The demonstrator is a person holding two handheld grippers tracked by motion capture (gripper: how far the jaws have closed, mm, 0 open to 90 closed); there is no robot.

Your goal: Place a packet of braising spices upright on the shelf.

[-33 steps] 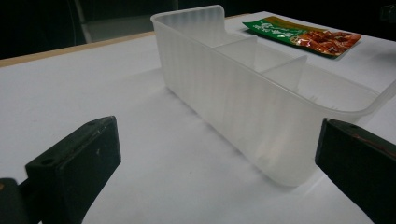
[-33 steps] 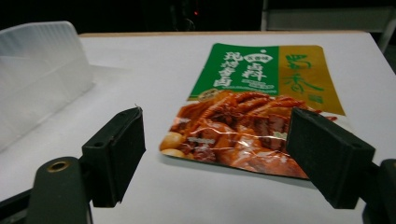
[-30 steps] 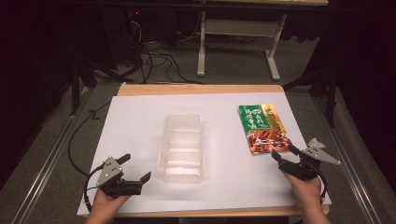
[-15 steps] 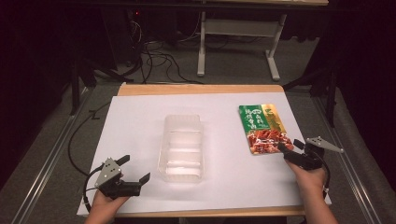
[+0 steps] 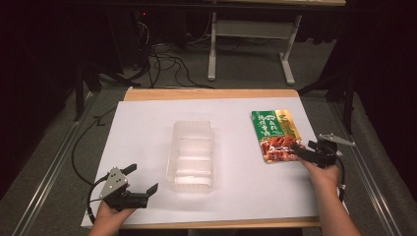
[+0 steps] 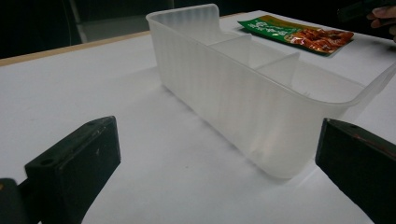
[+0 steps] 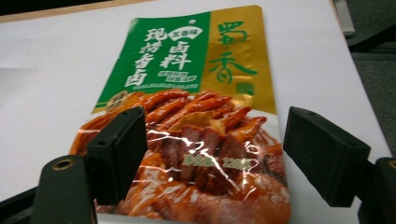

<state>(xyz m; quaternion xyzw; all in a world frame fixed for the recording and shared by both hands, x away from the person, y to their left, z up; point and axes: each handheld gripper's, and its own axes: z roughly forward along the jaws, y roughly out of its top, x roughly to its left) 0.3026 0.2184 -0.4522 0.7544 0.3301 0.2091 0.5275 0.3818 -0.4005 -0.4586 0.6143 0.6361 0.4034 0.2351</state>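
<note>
A clear plastic tray (image 5: 192, 155) with divided compartments lies empty mid-table on white paper. In the left gripper view the tray (image 6: 243, 88) stands just ahead. My left gripper (image 5: 144, 177) rests near the front left, open, its jaws (image 6: 217, 168) wide apart and short of the tray's near end. A green, gold and red food packet (image 5: 274, 135) lies flat to the tray's right. My right gripper (image 5: 304, 147) is at the packet's near right corner, open. Its jaws (image 7: 210, 154) stand either side of the packet's (image 7: 196, 93) near end.
White paper (image 5: 147, 128) covers the wooden table (image 5: 211, 93). A cable (image 5: 81, 147) trails off the left edge. Beyond the table stand a metal desk frame (image 5: 248, 29) and floor cables (image 5: 162, 64). The other hand (image 6: 383, 11) shows past the packet (image 6: 299, 35).
My right gripper moved forward and left, from the table's right edge to the packet's near end. The left gripper barely shifted. Tray and packet stayed put.
</note>
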